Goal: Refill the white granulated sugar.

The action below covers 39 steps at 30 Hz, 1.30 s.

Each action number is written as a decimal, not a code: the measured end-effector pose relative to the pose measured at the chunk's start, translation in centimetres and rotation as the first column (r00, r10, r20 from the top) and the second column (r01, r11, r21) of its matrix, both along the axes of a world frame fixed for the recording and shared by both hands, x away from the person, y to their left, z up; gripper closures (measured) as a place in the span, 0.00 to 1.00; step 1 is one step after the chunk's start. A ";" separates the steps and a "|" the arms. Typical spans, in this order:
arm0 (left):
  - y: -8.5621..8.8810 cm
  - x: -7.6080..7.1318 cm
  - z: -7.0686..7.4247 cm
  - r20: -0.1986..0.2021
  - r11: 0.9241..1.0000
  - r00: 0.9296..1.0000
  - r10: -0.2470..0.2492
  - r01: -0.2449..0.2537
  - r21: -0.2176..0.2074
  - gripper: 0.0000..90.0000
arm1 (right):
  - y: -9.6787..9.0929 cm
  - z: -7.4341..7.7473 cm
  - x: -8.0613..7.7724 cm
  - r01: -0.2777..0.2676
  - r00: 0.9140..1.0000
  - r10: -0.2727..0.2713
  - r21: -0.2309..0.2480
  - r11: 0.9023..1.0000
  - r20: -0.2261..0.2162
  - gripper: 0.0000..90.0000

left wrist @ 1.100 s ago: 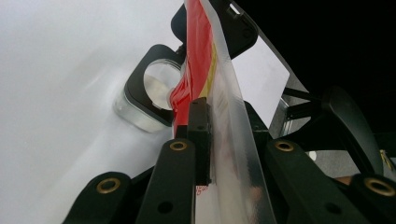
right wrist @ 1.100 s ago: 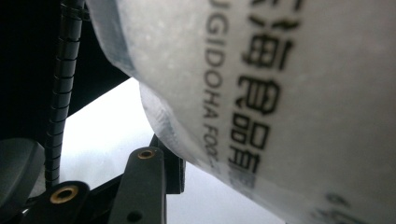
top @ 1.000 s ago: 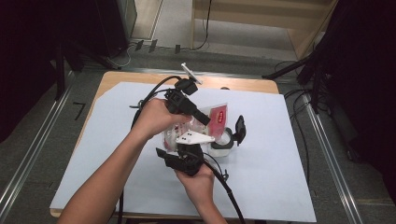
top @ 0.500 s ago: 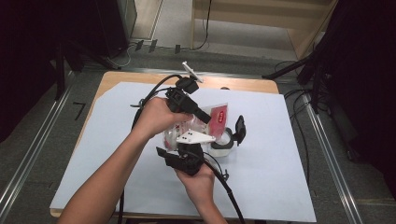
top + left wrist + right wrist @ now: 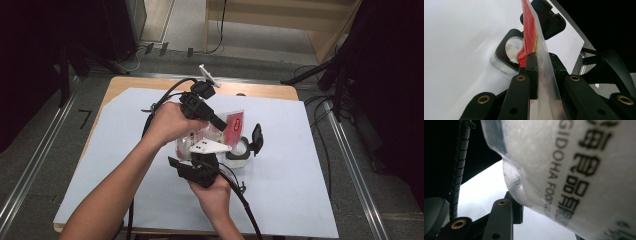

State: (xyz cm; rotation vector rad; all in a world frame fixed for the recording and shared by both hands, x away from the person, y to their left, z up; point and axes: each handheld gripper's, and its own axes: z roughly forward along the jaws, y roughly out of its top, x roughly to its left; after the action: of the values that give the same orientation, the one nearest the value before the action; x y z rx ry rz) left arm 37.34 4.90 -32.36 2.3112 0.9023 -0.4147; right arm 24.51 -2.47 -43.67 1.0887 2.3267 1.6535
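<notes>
**Both grippers on the bag, over the open jar**

Here we are above the white-covered table (image 5: 125, 165), and both hands meet at the middle. The left gripper (image 5: 541, 72) comes in from the upper left in the high view, jaws pressed narrow on the edge of a clear plastic bag (image 5: 220, 131) with a red label. In the left gripper view that film stands upright, pinched flat between the two black pads, red print running up from the grip.

The right gripper (image 5: 200, 167) sits below, held from the near side, under the bag's lower end. In the right gripper view the bag's frosted bulk with black lettering crowds the frame, resting against one jaw; the other jaw is all but hidden behind it, so I cannot tell whether the grip is closed on it.

Just beside the bag, to the right, stands a small clear jar (image 5: 239, 152) with a black rim, its black lid (image 5: 257, 137) flipped up and open.
</notes>
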 end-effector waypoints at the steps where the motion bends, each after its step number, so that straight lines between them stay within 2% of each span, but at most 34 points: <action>1: 0.0 0.0 0.0 0.000 1.000 1.000 -0.004 0.004 0.002 0.91 | 0.0 0.0 0.0 0.000 1.000 0.000 0.000 1.000 0.000 0.70; 6: 0.0 -0.2 0.0 0.019 1.000 1.000 0.001 -0.001 0.010 0.91 | 0.1 0.0 0.0 0.001 1.000 -0.001 0.004 1.000 -0.001 0.70; 24: 0.1 -0.3 0.0 0.015 1.000 1.000 -0.002 0.001 0.010 0.92 | 0.2 -0.1 -0.1 0.006 1.000 -0.006 0.005 1.000 -0.006 0.70; 28: -0.1 -0.5 0.1 0.026 1.000 1.000 0.001 -0.001 0.010 0.92 | 0.2 0.0 -0.1 0.007 1.000 -0.007 0.007 1.000 -0.008 0.70; 39: -0.2 -0.5 0.1 0.015 1.000 1.000 -0.002 0.002 0.006 0.92 | 0.1 0.0 -0.2 0.014 1.000 -0.013 0.011 1.000 -0.014 0.71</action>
State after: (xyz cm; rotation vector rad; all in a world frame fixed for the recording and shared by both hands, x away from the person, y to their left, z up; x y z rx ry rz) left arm 36.88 4.70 -32.25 2.3174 0.8950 -0.3950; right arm 24.31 -2.42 -43.63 1.1192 2.3165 1.6611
